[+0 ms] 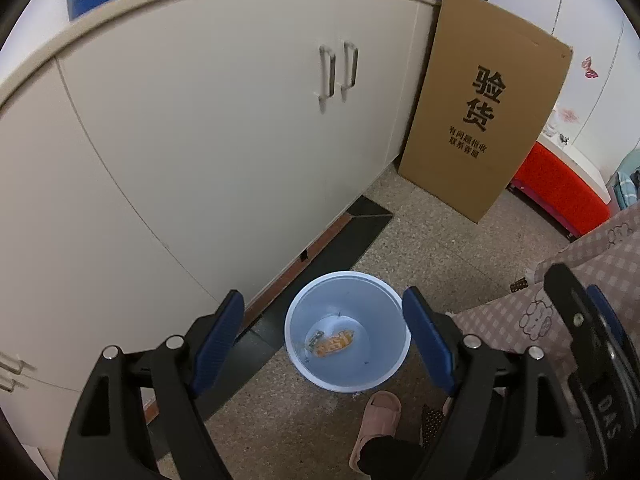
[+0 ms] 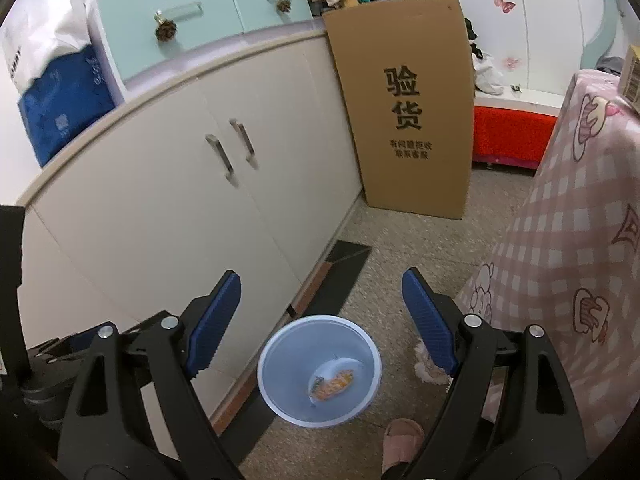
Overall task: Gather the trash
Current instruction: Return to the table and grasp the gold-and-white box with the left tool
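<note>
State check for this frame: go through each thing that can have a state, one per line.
left gripper: open, holding nothing
right gripper: open, holding nothing
trash bin: upright on the floor, lidless
orange wrapper: lying inside the bin
cabinet doors: closed
cardboard box: flattened, standing against the cabinet

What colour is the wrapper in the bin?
Orange wrapper, lying in the pale blue bin; clearest in the left wrist view.

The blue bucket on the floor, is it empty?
No. In the left wrist view the blue bucket holds an orange wrapper lying on its bottom.
</note>
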The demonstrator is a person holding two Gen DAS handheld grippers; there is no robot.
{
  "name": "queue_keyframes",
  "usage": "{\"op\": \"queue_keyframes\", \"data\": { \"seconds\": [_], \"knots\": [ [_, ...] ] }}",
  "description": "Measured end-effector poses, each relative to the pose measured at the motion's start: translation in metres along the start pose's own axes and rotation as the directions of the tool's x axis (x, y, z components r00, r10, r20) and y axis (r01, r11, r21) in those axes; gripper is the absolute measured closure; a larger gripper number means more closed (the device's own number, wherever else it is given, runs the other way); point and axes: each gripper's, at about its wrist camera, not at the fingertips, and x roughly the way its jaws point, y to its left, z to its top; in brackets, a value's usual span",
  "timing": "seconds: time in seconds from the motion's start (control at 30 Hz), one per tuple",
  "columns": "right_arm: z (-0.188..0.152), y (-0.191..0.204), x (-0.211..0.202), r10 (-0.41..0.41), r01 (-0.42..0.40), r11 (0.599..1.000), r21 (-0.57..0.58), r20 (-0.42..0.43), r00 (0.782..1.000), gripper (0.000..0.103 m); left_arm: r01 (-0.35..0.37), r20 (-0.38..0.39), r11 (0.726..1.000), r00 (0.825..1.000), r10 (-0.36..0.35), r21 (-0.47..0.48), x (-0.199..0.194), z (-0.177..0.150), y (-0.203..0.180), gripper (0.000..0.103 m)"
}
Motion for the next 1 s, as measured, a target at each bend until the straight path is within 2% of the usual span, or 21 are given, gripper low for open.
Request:
{"op": "queue_keyframes", "data": {
  "seconds": [0.1,0.23,0.33,0.47,0.6,0.8,0.93,1.0],
  "knots": [
    [0.005,-0.006,-0.012,0.036,-0.036,0.999,0.016,-0.016,0.999,0.021,0.021,0.045,1.000,0.999,-0.021,0.003,-0.028,0.003,-0.003,0.024],
    [0.023,-0.015,-0.056,0.017,-0.017,1.000,0.027,0.011,1.000,0.021,0.074,0.130,0.997,0.989,-0.077,0.025,-0.075,0.010,-0.017,0.021],
    [0.039,-0.023,-0.101,-0.054,0.056,0.998,-0.016,0.094,0.994,0.021,0.118,0.193,0.990,0.973,-0.130,0.072,-0.111,0.014,-0.038,0.019],
    [0.059,-0.049,-0.156,-0.148,0.155,0.988,-0.023,0.182,0.972,0.021,0.192,0.243,0.969,0.943,-0.226,0.157,-0.154,0.013,-0.078,0.015],
    [0.074,-0.089,-0.199,-0.232,0.236,0.972,0.003,0.197,0.953,0.021,0.240,0.236,0.934,0.923,-0.304,0.263,-0.178,0.005,-0.132,0.013],
    [0.087,-0.153,-0.248,-0.373,0.374,0.927,0.038,0.216,0.902,0.019,0.317,0.150,0.849,0.900,-0.410,0.424,-0.188,-0.012,-0.223,0.012],
    [0.090,-0.191,-0.266,-0.414,0.409,0.910,0.070,0.203,0.887,0.018,0.349,0.086,0.811,0.896,-0.436,0.469,-0.180,-0.024,-0.271,0.012],
    [0.090,-0.206,-0.269,-0.437,0.428,0.900,0.086,0.203,0.876,0.018,0.358,0.064,0.805,0.897,-0.437,0.472,-0.175,-0.028,-0.287,0.012]
  ]
}}
